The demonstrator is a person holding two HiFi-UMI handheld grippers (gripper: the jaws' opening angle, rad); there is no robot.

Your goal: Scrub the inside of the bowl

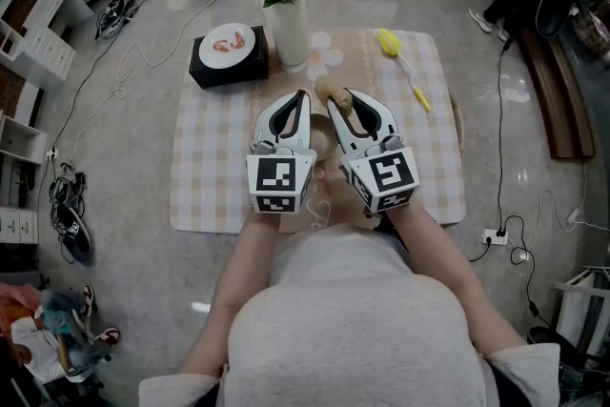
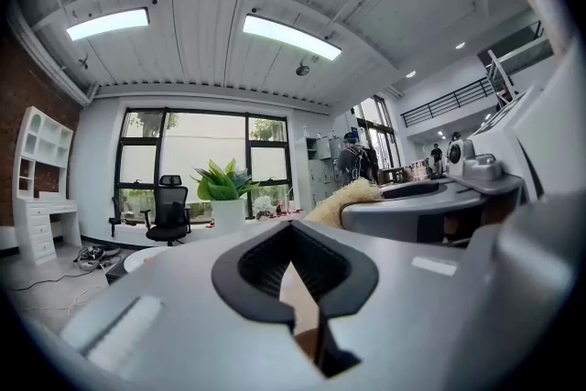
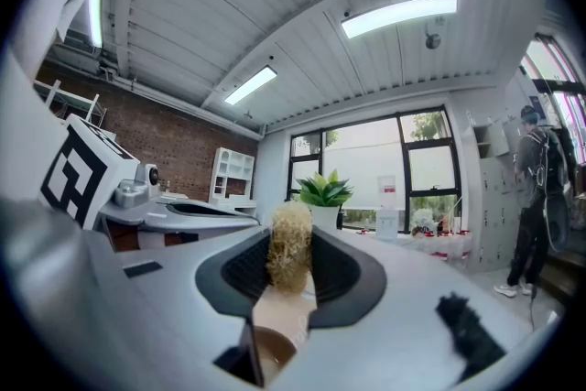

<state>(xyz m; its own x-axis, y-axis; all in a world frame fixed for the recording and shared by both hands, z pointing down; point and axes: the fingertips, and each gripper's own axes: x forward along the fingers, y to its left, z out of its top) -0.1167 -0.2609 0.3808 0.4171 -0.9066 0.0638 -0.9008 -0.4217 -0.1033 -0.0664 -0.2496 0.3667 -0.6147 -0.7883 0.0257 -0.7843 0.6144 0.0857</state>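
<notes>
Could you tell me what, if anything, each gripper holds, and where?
The right gripper clamps a loofah scrubber by one end; the left gripper is shut on nothing.

Glossy grey floor (image 1: 124, 205), brick wall (image 3: 183, 142) left, white shelving (image 2: 41, 188), big far windows (image 2: 197, 160), black office chair (image 2: 169, 211), ceiling strip lights (image 2: 288, 37).

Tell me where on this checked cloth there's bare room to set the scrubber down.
Bare cloth on the left, nearer than the black box, beside the left gripper. More on the right, nearer than the yellow brush, beside the right gripper. Crowded: the far edge with box, vase and brush, and the middle under both grippers.
</notes>
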